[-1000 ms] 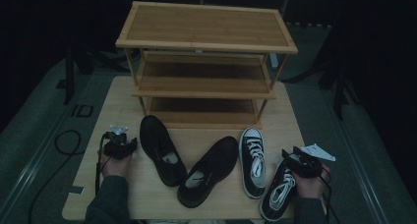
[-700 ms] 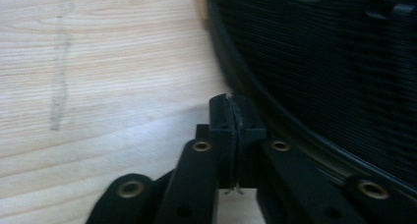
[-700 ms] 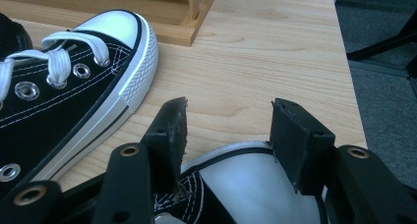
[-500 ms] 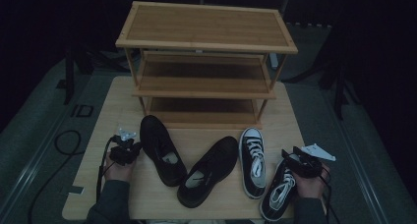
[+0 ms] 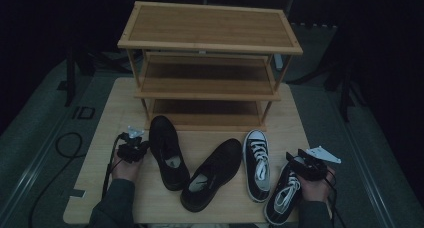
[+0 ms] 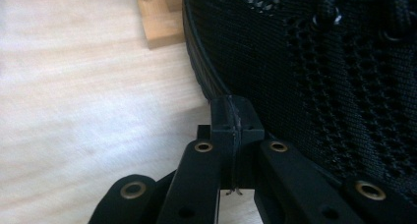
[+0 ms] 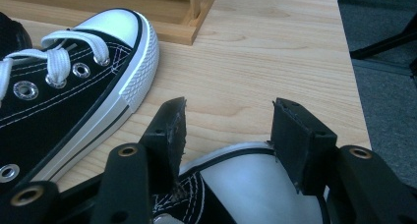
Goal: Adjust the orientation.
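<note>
Left claw (image 6: 231, 117), pressed together and empty beside the black mesh lace-up shoe (image 6: 314, 76) on the pale wooden worktop (image 6: 88, 111), could shove it aside, while the spread right claw (image 7: 228, 135) straddles the black-and-white canvas sneaker's toe (image 7: 246, 184).

shoe rack (image 5: 210, 25): honey-tan wood, darker brown frame edges
table (image 5: 295, 123): pale blond wood, faint grain
left black shoe (image 5: 167, 150), in front of rack: all black, open mesh weave, pale insole
second black shoe (image 5: 212, 173), right of it: black, light insole
sneaker (image 5: 256, 163), right again: black canvas, white laces, white toe cap, white sole with black stripe, silver eyelets
outer sneaker (image 5: 285, 193): same black and white
gripper jaws: black, brass-coloured rivets
</note>
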The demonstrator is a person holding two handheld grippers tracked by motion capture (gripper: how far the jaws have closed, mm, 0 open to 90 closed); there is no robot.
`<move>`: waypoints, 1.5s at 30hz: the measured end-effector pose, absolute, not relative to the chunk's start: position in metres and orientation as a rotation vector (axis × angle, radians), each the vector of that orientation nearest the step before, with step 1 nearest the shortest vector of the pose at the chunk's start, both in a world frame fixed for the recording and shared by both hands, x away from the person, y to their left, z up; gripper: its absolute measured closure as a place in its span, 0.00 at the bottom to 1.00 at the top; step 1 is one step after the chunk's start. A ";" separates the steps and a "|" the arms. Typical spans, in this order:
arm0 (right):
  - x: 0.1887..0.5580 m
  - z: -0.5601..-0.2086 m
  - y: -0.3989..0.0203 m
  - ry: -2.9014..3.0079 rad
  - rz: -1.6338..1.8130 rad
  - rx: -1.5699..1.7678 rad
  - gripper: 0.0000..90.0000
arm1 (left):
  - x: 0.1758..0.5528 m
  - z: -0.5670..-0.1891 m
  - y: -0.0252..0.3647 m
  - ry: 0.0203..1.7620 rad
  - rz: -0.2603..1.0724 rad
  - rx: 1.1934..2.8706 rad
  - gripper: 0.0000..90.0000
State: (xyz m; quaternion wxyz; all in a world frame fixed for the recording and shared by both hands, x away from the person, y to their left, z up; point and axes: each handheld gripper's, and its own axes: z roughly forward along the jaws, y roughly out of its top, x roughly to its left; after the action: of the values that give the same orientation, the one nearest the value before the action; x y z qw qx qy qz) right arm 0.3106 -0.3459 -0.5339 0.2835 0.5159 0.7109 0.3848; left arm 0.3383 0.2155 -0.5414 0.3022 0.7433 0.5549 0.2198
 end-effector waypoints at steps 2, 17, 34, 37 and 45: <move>0.311 -0.534 -0.346 1.903 1.032 1.382 0.52 | 0.343 -0.538 0.209 1.440 0.584 1.991 1.00; 0.311 -0.534 -0.347 1.904 1.047 1.390 0.52 | 0.382 -0.516 0.175 1.340 0.535 2.070 1.00; 0.313 -0.535 -0.349 1.910 1.062 1.402 0.51 | 0.340 -0.460 0.171 1.289 0.472 2.011 0.67; 0.313 -0.535 -0.349 1.910 1.062 1.402 0.51 | 0.327 -0.451 0.170 1.284 0.458 2.000 0.63; 0.313 -0.535 -0.349 1.910 1.070 1.403 0.50 | 0.307 -0.441 0.159 1.278 0.423 2.027 0.51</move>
State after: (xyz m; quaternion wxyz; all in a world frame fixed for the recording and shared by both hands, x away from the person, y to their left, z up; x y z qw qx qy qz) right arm 0.3129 -0.3491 -0.5353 0.2673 0.5199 0.7079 0.3965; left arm 0.3073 0.1591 -0.4415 0.3467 0.7814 0.4925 0.1630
